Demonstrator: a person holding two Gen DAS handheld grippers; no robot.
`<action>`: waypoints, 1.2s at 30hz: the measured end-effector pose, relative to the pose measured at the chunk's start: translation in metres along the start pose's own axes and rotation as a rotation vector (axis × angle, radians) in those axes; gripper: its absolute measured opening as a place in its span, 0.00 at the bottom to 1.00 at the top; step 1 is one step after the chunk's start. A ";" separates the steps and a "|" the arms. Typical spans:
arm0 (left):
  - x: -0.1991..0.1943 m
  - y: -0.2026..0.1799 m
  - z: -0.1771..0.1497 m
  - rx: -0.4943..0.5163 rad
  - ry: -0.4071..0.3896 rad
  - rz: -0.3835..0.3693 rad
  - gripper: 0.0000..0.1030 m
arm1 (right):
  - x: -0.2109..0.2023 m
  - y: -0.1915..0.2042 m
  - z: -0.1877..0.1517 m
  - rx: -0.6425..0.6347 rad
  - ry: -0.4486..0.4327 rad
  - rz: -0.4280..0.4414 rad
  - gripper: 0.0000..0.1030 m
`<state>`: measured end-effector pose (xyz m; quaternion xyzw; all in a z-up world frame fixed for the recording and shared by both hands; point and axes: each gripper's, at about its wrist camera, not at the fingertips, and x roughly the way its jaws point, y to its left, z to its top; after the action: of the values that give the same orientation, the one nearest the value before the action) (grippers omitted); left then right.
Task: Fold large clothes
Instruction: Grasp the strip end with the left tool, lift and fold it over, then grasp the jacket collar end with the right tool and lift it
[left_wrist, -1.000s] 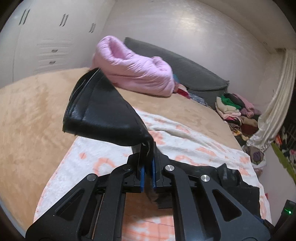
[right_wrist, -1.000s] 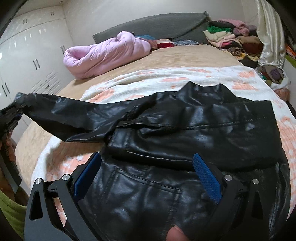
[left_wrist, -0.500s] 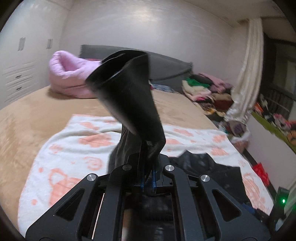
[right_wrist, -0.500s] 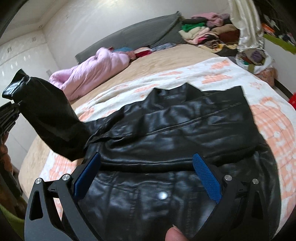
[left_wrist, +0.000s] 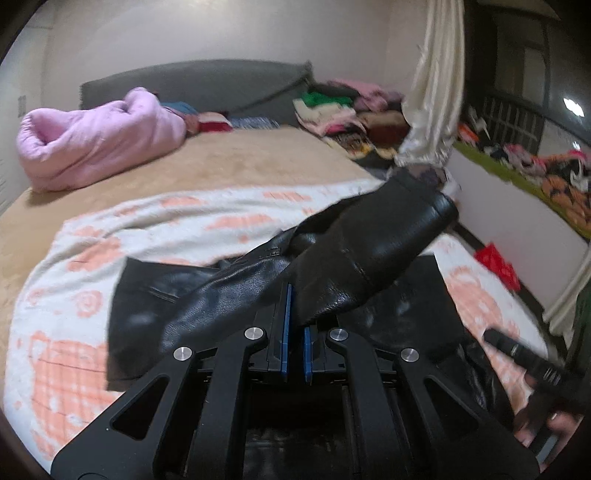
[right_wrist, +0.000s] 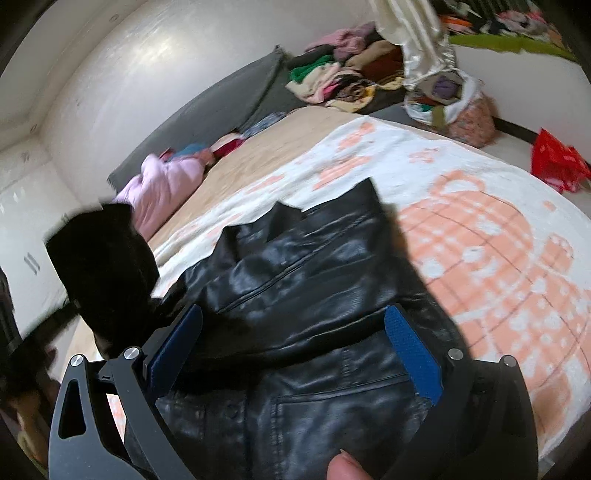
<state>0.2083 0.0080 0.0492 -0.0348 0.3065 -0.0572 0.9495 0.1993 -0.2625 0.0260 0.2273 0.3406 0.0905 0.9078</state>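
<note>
Surface: bed (left_wrist: 229, 166) with a fuzzy white-and-peach blanket (left_wrist: 155, 221).
Jacket (right_wrist: 314, 332): glossy black leather, flat on the blanket, collar towards the headboard.
Sleeve (left_wrist: 373, 254): raised, cuff pointing right across the body.
Left gripper (left_wrist: 296, 332): pads clamped on the sleeve.
Right gripper (right_wrist: 295, 350): spread wide above the jacket.

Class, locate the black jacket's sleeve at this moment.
The sleeve is pinched in the left gripper, raised over the jacket body lying on the patterned blanket.
</note>
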 end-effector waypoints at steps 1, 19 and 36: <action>0.007 -0.006 -0.005 0.019 0.016 -0.005 0.00 | 0.000 -0.005 0.001 0.011 -0.002 -0.002 0.96; 0.066 -0.046 -0.079 0.214 0.238 -0.004 0.53 | 0.040 -0.010 -0.014 0.135 0.152 0.195 0.95; -0.008 0.052 -0.066 -0.002 0.164 0.027 0.91 | 0.115 0.049 -0.019 0.032 0.351 0.221 0.46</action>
<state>0.1675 0.0581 -0.0053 -0.0267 0.3837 -0.0467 0.9219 0.2724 -0.1760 -0.0302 0.2586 0.4678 0.2224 0.8154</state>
